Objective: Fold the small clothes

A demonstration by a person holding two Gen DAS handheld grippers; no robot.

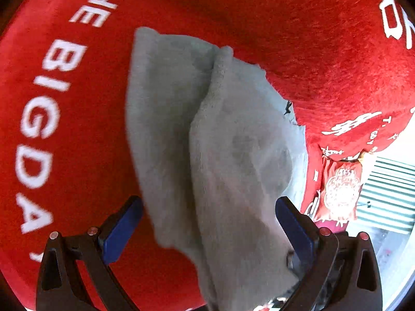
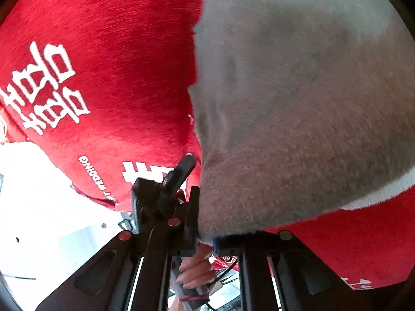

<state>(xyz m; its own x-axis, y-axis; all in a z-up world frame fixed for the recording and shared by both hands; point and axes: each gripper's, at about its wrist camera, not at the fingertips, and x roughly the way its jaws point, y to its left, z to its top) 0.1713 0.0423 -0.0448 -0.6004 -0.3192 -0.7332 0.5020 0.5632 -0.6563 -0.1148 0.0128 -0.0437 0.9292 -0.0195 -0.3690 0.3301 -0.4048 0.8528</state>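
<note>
A small grey fleece garment (image 1: 207, 134) lies partly folded on a red cloth (image 1: 85, 129) with white lettering. My left gripper (image 1: 208, 217) is open, its blue-padded fingers (image 1: 122, 223) standing either side of the garment's near end. In the right wrist view the grey garment (image 2: 298, 103) fills the upper right, close to the lens. My right gripper (image 2: 207, 235) is shut on the garment's edge, which bunches between its fingers. The left gripper's black body (image 2: 160, 197) and the hand holding it show just behind.
The red cloth (image 2: 116, 64) covers the work surface and bears white characters. A red patterned pouch (image 1: 339, 189) and a green striped surface (image 1: 389, 194) lie past the cloth's right edge. A bright white floor (image 2: 39, 194) shows below the cloth's edge.
</note>
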